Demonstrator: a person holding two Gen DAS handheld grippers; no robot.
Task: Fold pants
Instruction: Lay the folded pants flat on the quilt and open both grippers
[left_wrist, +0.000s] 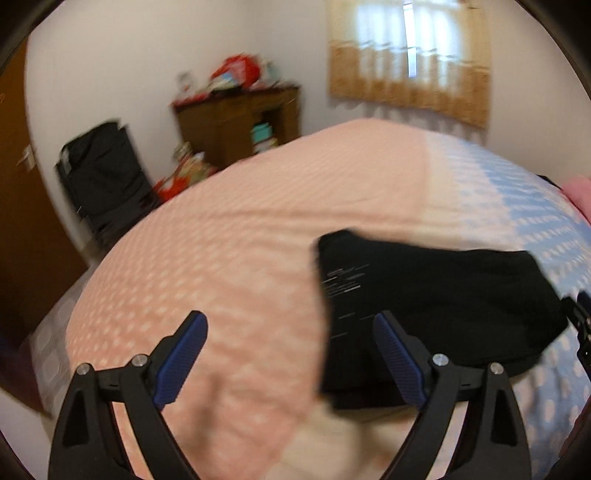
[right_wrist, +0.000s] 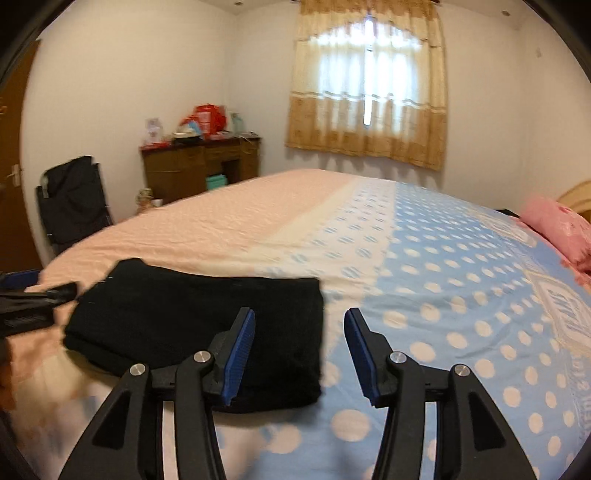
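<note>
The black pants (left_wrist: 436, 306) lie folded in a compact rectangle on the bed (left_wrist: 240, 240). In the right wrist view the pants (right_wrist: 199, 325) sit at lower left. My left gripper (left_wrist: 290, 325) is open and empty, just above the bed at the pants' left edge. My right gripper (right_wrist: 300, 321) is open and empty, at the pants' right edge; its left finger (right_wrist: 240, 350) overlaps the fabric. The left gripper's tip shows at the far left of the right wrist view (right_wrist: 37, 295). The right gripper's edge shows in the left wrist view (left_wrist: 581, 317).
The bed cover is pink on the left and blue with white dots (right_wrist: 461, 295) on the right. A pink pillow (right_wrist: 557, 229) lies at the far right. A black folding chair (right_wrist: 70, 206), a cluttered wooden desk (right_wrist: 199, 166) and a curtained window (right_wrist: 369, 85) stand beyond.
</note>
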